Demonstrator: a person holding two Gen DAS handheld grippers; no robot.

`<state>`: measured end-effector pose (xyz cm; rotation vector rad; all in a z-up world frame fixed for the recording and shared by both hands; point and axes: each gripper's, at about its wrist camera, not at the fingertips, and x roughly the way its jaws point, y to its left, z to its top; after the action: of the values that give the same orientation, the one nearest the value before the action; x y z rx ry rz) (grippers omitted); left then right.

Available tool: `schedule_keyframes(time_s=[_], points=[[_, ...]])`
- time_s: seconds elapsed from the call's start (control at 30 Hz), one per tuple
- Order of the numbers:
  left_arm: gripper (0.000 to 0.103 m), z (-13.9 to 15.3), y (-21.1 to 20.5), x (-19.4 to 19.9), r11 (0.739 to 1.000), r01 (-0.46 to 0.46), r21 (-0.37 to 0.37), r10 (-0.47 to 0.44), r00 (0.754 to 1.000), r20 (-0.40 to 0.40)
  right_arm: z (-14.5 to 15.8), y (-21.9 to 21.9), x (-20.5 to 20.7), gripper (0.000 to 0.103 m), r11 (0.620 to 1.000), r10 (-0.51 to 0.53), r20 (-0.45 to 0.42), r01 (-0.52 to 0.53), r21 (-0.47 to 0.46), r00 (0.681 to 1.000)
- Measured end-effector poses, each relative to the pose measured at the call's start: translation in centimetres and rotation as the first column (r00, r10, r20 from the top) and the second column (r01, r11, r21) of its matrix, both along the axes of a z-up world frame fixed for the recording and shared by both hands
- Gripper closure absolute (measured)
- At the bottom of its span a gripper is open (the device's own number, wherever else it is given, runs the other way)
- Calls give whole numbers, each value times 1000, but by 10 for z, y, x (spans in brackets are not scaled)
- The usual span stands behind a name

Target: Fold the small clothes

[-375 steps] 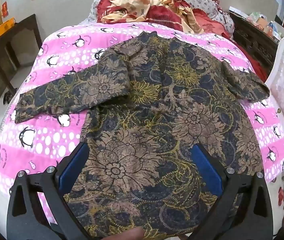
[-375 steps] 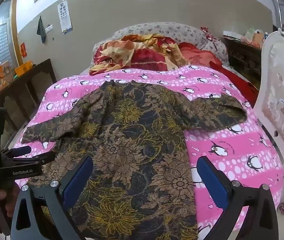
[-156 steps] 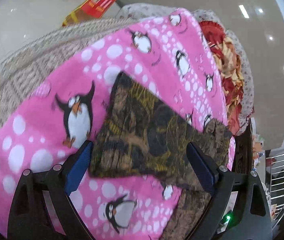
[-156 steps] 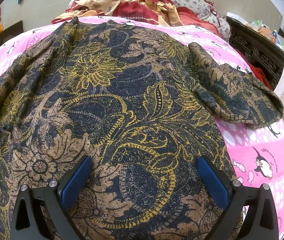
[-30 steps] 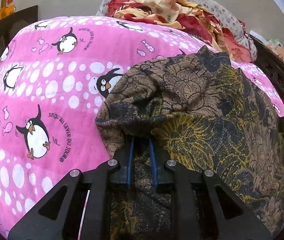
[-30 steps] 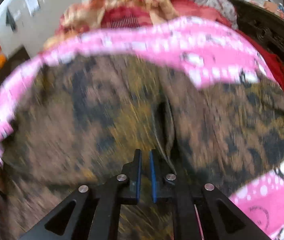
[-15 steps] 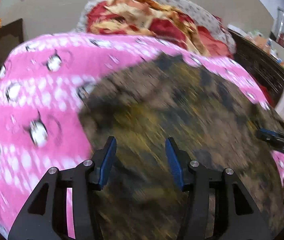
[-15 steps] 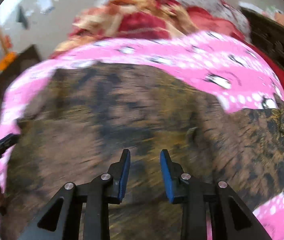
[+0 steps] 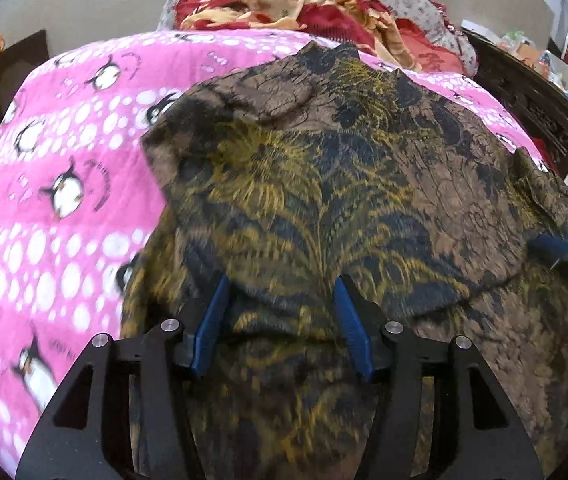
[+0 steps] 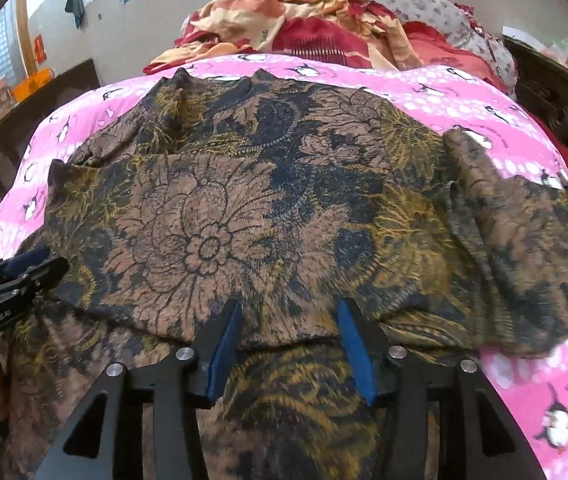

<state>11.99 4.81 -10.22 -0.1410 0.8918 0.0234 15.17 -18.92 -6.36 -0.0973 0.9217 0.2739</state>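
Note:
A brown, black and gold batik shirt (image 9: 324, 184) (image 10: 243, 208) lies on the pink penguin blanket, its left sleeve folded in over the body. My left gripper (image 9: 281, 292) hovers over the shirt's left half, jaws opening, pads clear of the cloth. My right gripper (image 10: 288, 312) hovers over the folded edge (image 10: 267, 336) in the middle, jaws opening too, nothing pinched. The right sleeve (image 10: 524, 248) still spreads out to the right. Each gripper shows in the other's view: right one (image 9: 564, 256), left one (image 10: 15, 276).
The pink blanket (image 9: 63, 184) (image 10: 504, 120) covers the bed. A heap of red and cream bedding (image 9: 304, 0) (image 10: 304, 28) lies at the head. Dark wooden furniture (image 10: 556, 92) stands to the right, a dark table (image 10: 43, 92) to the left.
Both grippers were shut on shirt cloth a second ago; they have let it go and opened, and pulled back toward me. The left sleeve now lies folded on the body.

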Motion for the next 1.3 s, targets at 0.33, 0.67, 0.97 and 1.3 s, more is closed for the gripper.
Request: schedule_keyframes(time_s=[0.33,0.67,0.97,1.3], points=[[22,-12,-15,-19,998,41,38,-41,999,10,85,-179,-2,55,974,-210,194,221,-39,958],[21,-13,-9,-14,1000,22,-3,-22,1000,20,58,-221,79,55,967,-16,28,23,-253,999],[21,-14,-7,-14,1000,12,-18,-12,1000,25,39,-242,111,94,946,-114,-41,95,-310,993],[21,-13,-6,-14,1000,12,-19,-11,1000,26,198,-338,50,94,885,-422,288,459,-75,860]])
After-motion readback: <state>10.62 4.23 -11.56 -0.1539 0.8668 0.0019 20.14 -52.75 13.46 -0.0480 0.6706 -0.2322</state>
